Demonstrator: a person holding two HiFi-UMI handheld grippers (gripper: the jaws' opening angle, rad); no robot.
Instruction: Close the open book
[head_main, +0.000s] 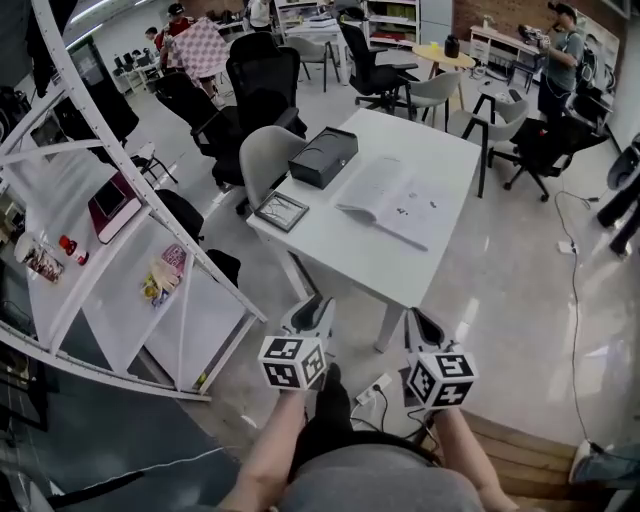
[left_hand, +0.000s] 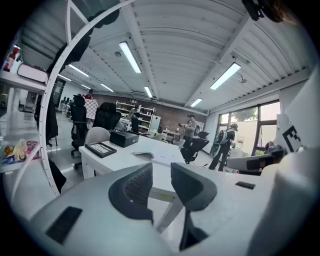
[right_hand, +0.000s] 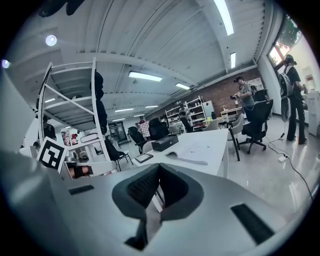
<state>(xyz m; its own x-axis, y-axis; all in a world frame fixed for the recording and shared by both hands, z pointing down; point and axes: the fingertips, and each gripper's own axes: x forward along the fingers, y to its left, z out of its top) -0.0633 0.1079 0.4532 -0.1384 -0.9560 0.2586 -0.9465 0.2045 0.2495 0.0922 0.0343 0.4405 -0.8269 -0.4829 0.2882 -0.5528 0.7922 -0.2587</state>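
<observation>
Left gripper (head_main: 312, 305): held low in front of the person, short of the table. Its own view shows the jaws standing apart with a clear gap and nothing between them.
Right gripper (head_main: 425, 322): just beside the left one and at about the same height. In its own view the jaws meet at the tips, with nothing caught in them.
Floor: a stretch of bare floor lies between both grippers and the table's near corner.
Table (head_main: 440, 160): white, set corner-on to the person. A white shelf rack (head_main: 130, 290) stands well off its left side.
Picture frame (head_main: 281, 211): lies flat at the table's near left corner.
Book (head_main: 390, 200): the task's thing. It lies open and flat around the middle of the table, reaching toward the right edge, pages up, apart from the frame and from the box.
Black box (head_main: 323, 157): sits at the left edge, farther back than the frame, with a grey chair (head_main: 262, 155) tucked in behind that edge.
Beyond: office chairs, other desks and people standing at the room's far end.
Progress: nothing of the closing is done, as I judge it. Neither gripper has reached the book. What remains is the approach, lifting one half of the pages and folding it over onto the other.
</observation>
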